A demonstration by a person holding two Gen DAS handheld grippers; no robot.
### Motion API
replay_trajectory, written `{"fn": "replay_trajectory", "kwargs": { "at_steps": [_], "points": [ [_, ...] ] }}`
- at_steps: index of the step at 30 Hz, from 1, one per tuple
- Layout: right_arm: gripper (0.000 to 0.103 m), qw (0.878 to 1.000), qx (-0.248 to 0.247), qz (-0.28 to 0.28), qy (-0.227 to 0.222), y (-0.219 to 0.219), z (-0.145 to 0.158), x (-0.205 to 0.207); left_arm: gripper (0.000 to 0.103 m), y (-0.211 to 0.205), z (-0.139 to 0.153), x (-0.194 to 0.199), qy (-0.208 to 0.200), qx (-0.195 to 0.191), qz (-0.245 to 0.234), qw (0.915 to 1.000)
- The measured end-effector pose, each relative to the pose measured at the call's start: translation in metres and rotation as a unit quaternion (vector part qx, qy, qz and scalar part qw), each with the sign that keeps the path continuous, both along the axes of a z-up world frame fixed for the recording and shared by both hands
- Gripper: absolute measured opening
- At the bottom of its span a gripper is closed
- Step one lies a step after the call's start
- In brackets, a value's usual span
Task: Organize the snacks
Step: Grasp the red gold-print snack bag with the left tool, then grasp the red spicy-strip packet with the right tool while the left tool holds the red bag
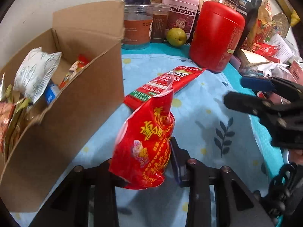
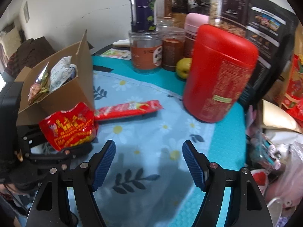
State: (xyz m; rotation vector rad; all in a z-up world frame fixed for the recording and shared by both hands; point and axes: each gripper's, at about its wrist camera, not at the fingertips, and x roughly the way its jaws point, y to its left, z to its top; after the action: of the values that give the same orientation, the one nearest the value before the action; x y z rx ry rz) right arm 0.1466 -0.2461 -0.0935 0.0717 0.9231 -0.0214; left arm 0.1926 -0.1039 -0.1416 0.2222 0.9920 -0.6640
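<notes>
My left gripper [image 1: 144, 162] is shut on a red snack bag with yellow print [image 1: 145, 143] and holds it above the floral cloth, just right of the cardboard box [image 1: 72, 102]; the bag also shows in the right wrist view [image 2: 70, 126]. The box holds several snack packets, among them a white one [image 1: 36, 71]. A long flat red packet [image 1: 166, 83] lies on the cloth beyond the bag, also seen in the right wrist view [image 2: 128, 108]. My right gripper [image 2: 149, 162] is open and empty above the cloth, right of the left gripper.
A tall red canister [image 2: 219, 73] stands at the right rear of the cloth. Behind it are several jars [image 2: 145, 51], a pink tin [image 1: 180, 13] and a green fruit [image 1: 176, 36]. Dark pouches and loose bags [image 2: 284, 98] crowd the right side.
</notes>
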Motion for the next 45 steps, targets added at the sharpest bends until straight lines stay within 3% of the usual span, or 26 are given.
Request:
{"fn": "replay_trajectory", "kwargs": {
  "at_steps": [5,11,14,23,30,32,35,38,45],
  "points": [
    [0.074,1.000,0.015,0.008,0.001,0.008,-0.004,0.014,0.034,0.023,0.005,-0.012,0.014,-0.014,0.027,0.9994],
    [0.074,0.999,-0.005,0.040,0.005,0.022,-0.010,0.038,0.034,0.062,0.010,-0.026,0.019,-0.021,0.082,0.9963],
    [0.084,0.999,-0.016,0.051,0.011,0.027,-0.015,0.053,0.034,0.071,0.014,-0.027,0.015,-0.025,0.104,0.9941],
    [0.087,0.996,-0.046,0.074,0.007,0.031,-0.029,0.081,0.034,0.071,0.011,-0.018,0.027,-0.041,0.128,0.9906],
    [0.087,0.988,-0.048,0.147,0.003,0.041,-0.034,0.104,0.034,0.064,0.012,-0.013,0.035,-0.050,0.129,0.9897],
    [0.085,0.984,-0.050,0.171,0.026,0.043,-0.042,0.112,0.034,0.062,0.010,-0.012,0.038,-0.048,0.130,0.9896],
    [0.085,0.977,-0.006,0.203,0.065,0.040,-0.050,0.116,0.034,0.065,0.010,-0.013,0.044,-0.053,0.131,0.9890],
    [0.085,0.969,-0.019,0.228,0.093,0.042,-0.050,0.111,0.034,0.063,0.011,-0.014,0.042,-0.049,0.125,0.9901],
    [0.085,0.968,-0.021,0.214,0.131,0.036,-0.049,0.076,0.034,0.051,0.012,-0.032,0.048,-0.051,0.098,0.9927]
  ]
}}
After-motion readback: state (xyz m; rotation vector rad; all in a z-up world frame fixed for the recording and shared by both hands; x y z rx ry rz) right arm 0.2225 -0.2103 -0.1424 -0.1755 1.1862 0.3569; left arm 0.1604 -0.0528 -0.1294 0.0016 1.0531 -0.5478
